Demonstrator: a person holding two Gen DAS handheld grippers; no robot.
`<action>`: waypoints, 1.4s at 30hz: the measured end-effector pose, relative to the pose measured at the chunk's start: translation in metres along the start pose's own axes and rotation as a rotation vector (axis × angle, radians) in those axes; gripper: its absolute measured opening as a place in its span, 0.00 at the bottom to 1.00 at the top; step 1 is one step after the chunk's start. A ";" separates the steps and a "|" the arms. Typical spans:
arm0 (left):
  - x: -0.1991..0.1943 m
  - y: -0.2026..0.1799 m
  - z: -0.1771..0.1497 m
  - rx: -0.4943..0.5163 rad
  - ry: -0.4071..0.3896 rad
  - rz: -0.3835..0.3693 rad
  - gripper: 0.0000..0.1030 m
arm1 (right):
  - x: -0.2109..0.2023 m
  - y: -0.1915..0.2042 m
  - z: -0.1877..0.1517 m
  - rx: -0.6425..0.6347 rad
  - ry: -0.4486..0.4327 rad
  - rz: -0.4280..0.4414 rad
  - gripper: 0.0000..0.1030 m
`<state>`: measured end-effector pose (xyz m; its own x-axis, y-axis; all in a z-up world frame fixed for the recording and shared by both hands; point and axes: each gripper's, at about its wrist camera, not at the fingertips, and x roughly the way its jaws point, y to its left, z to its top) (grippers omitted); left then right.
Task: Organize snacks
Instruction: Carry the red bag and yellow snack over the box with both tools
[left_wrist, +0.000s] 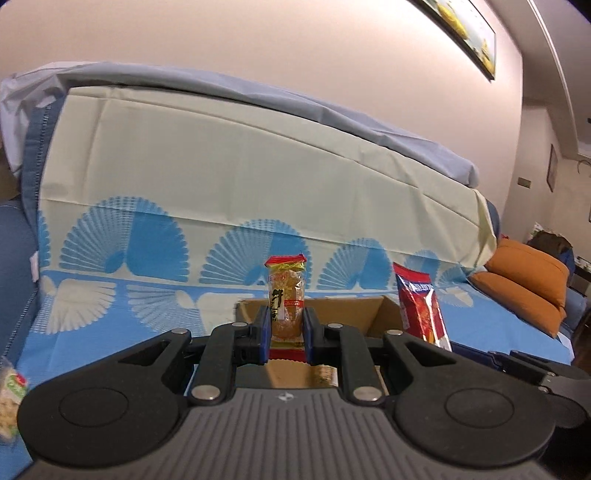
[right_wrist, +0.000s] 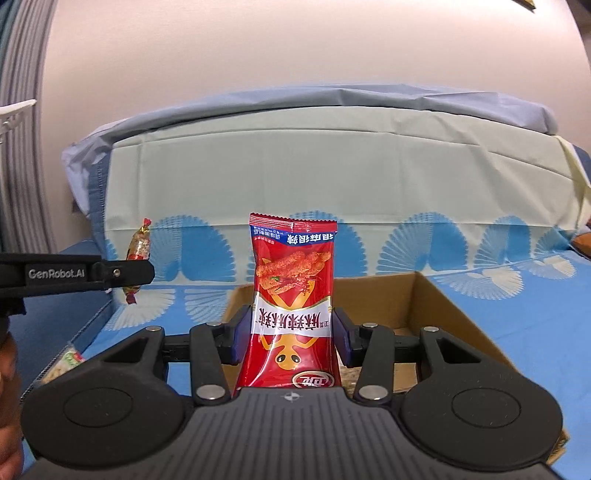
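My left gripper (left_wrist: 286, 334) is shut on a small clear packet of golden-brown snack (left_wrist: 286, 295) with red ends, held upright above the open cardboard box (left_wrist: 354, 314). In the right wrist view the same packet (right_wrist: 139, 245) shows at the left, gripped by the left gripper's black finger (right_wrist: 122, 273). My right gripper (right_wrist: 291, 332) is shut on a red spicy-stick bag (right_wrist: 291, 295), upside down and upright, over the near edge of the cardboard box (right_wrist: 436, 306). That red bag (left_wrist: 421, 306) also appears to the right in the left wrist view.
The box sits on a sofa under a blue and cream fan-patterned cover (left_wrist: 221, 184). A pale snack packet (left_wrist: 9, 398) lies at the far left; it shows again as a packet (right_wrist: 64, 363) low on the left. Orange cushions (left_wrist: 524, 280) lie at the right. A hand (right_wrist: 7, 406) is at the left edge.
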<state>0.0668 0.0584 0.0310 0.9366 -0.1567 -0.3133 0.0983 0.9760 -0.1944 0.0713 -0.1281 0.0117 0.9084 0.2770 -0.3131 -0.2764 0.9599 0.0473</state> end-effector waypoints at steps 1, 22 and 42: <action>0.002 -0.005 -0.001 0.007 0.005 -0.012 0.19 | 0.000 -0.002 0.000 0.005 0.002 -0.009 0.46; 0.021 -0.037 -0.018 0.069 0.043 -0.086 0.19 | 0.003 -0.028 -0.002 0.045 0.024 -0.104 0.46; 0.021 -0.038 -0.020 0.057 0.044 -0.089 0.19 | 0.007 -0.027 -0.002 0.039 0.030 -0.103 0.46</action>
<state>0.0756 0.0154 0.0135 0.9077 -0.2487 -0.3378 0.2009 0.9647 -0.1705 0.0844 -0.1519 0.0065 0.9214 0.1756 -0.3468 -0.1689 0.9844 0.0497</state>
